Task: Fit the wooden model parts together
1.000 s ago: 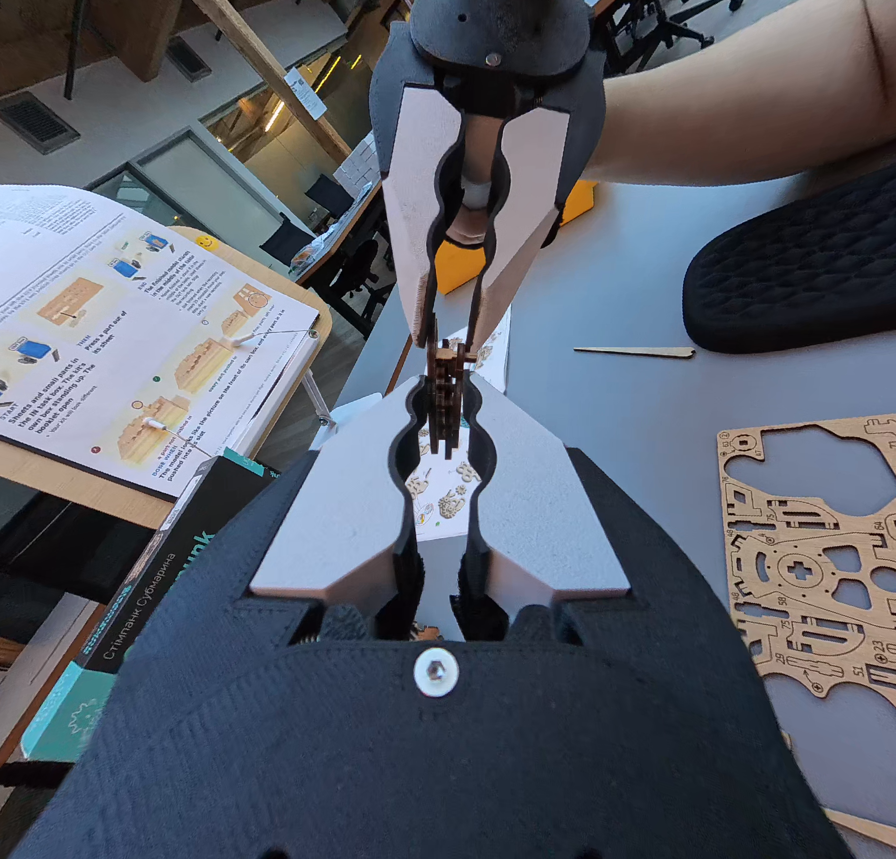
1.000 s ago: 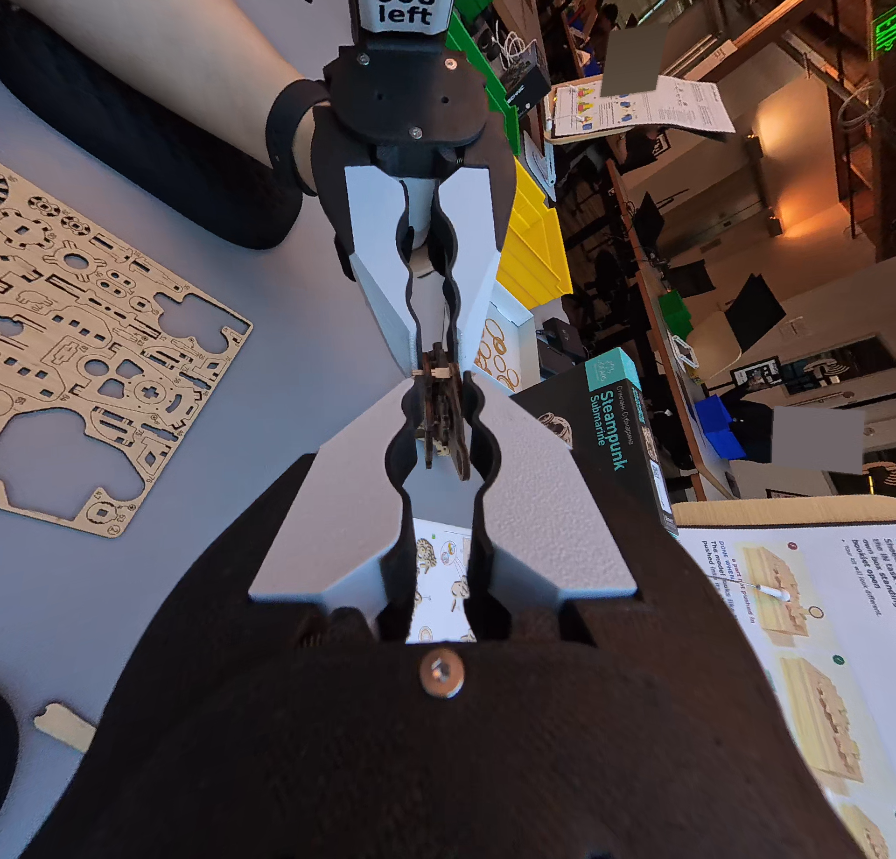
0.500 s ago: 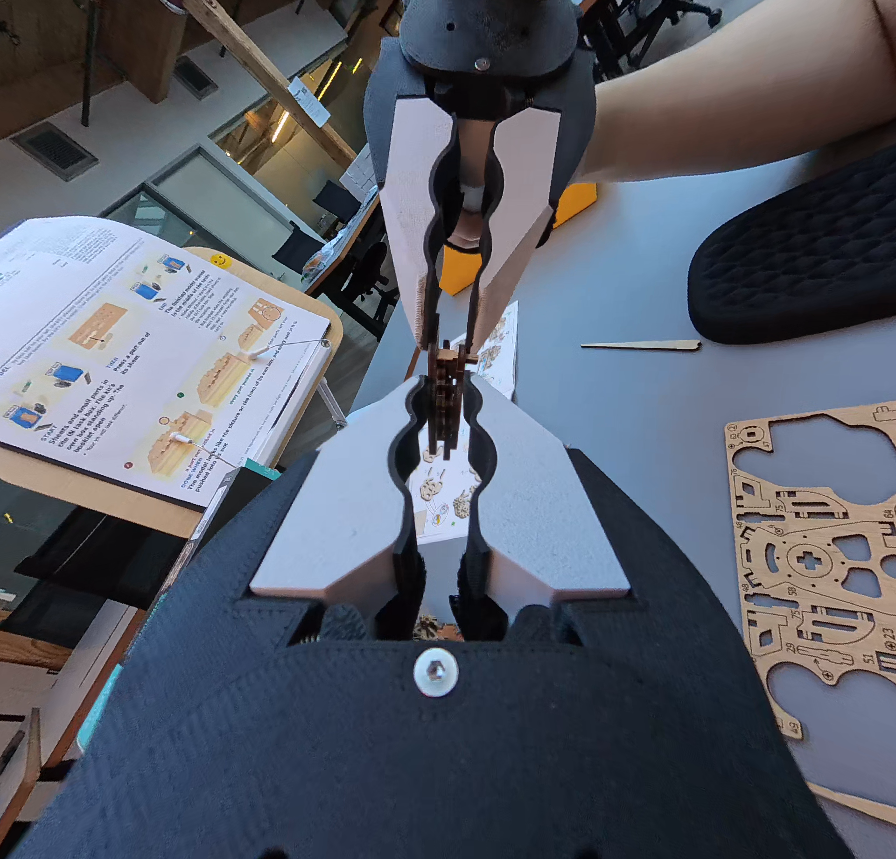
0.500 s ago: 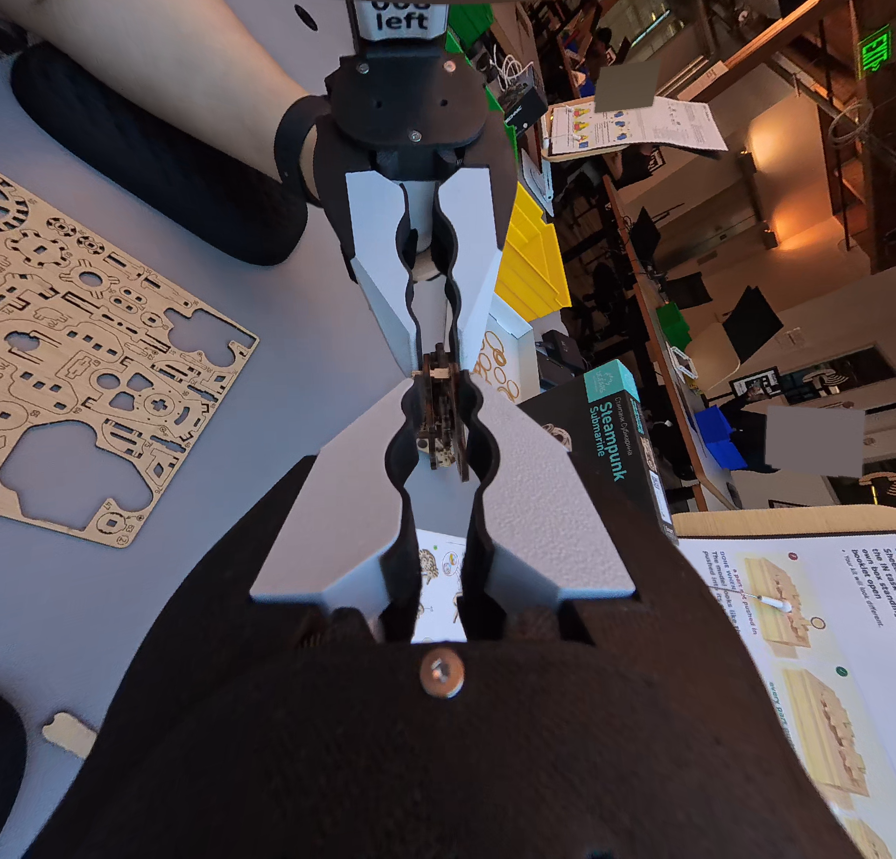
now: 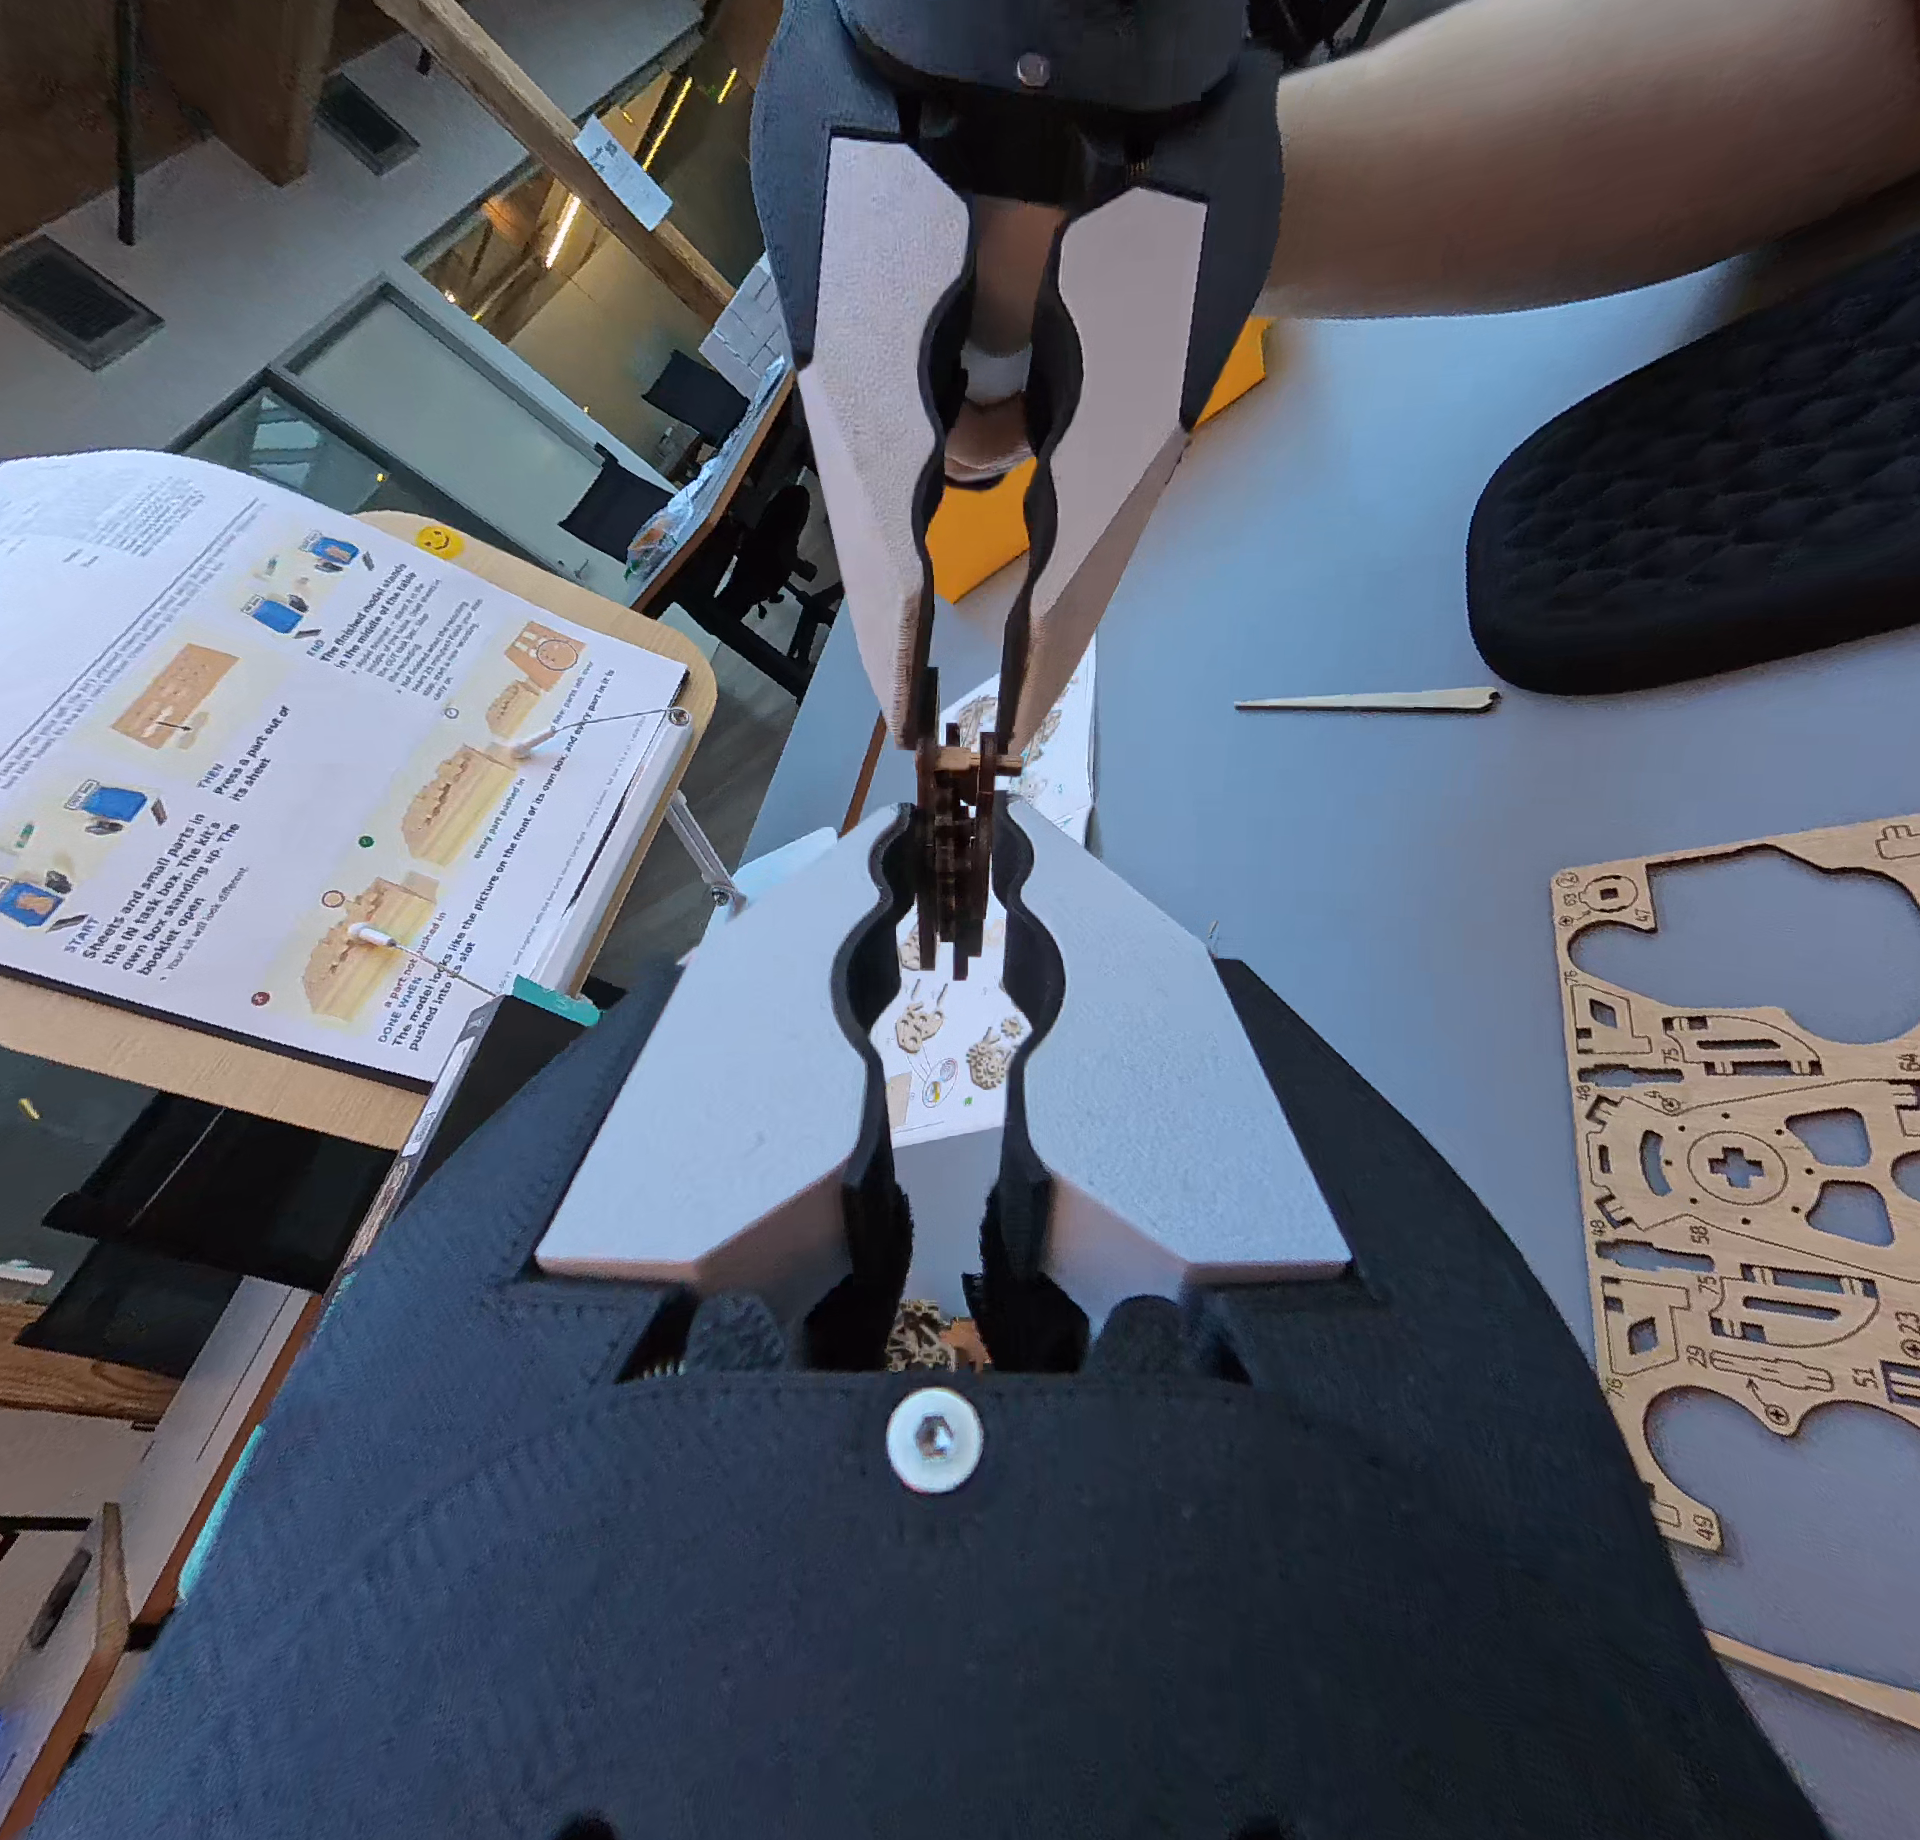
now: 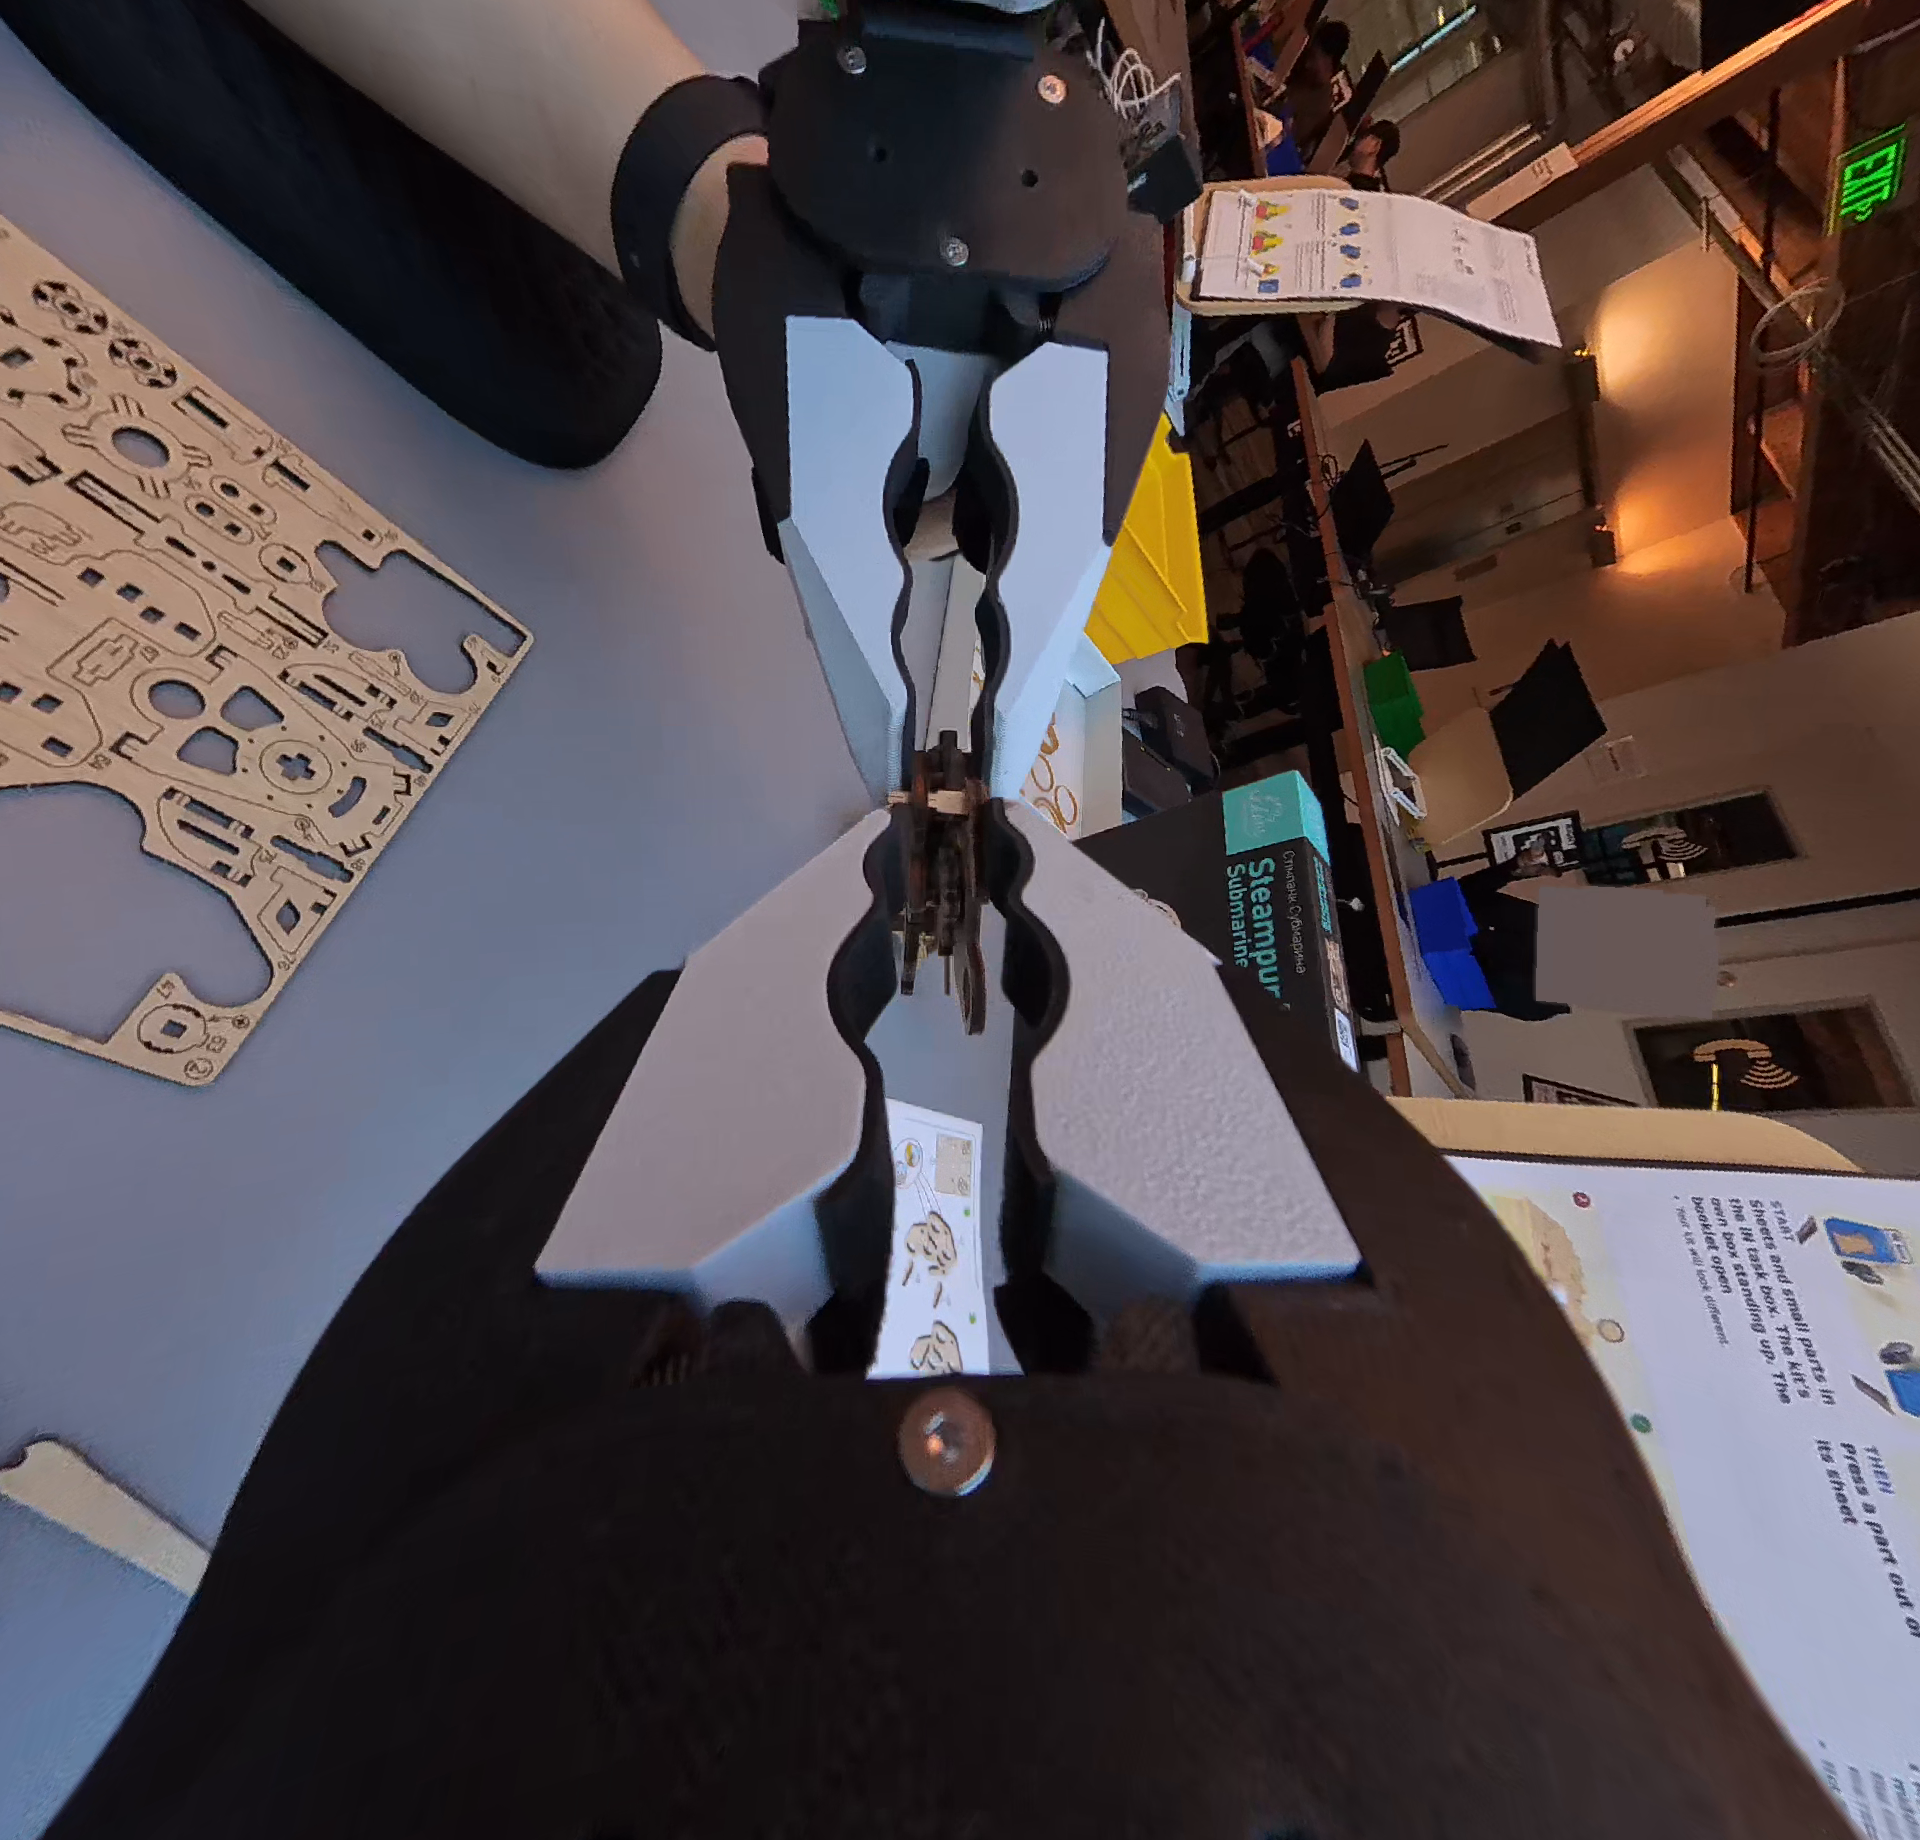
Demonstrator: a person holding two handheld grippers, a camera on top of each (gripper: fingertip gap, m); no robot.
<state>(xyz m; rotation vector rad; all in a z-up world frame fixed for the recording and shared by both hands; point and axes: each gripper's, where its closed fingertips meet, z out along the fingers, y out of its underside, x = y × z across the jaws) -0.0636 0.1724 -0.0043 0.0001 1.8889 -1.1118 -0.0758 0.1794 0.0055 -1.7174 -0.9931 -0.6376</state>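
**A:** What does your left wrist view show?

**B:** My left tongs (image 5: 951,834) are nearly shut, pinching a small wooden assembly (image 5: 951,855) of thin stacked layers, held in the air above the table (image 5: 1351,855). My right tongs (image 5: 961,736) come in from opposite, tips closed on the far end of the same piece. A punched-out plywood sheet (image 5: 1756,1219) lies flat to the right, and a thin wooden stick (image 5: 1366,699) further back.

**B:** In the right wrist view the right tongs (image 6: 940,824) clamp the assembly (image 6: 940,886) edge-on, and the left tongs (image 6: 940,767) meet it tip to tip.

**A:** How will it handle?

**B:** Light and stiff, I'd judge, but the thin tabs look snappable. I'd grip the flat faces close to the joint and press straight, without twisting.
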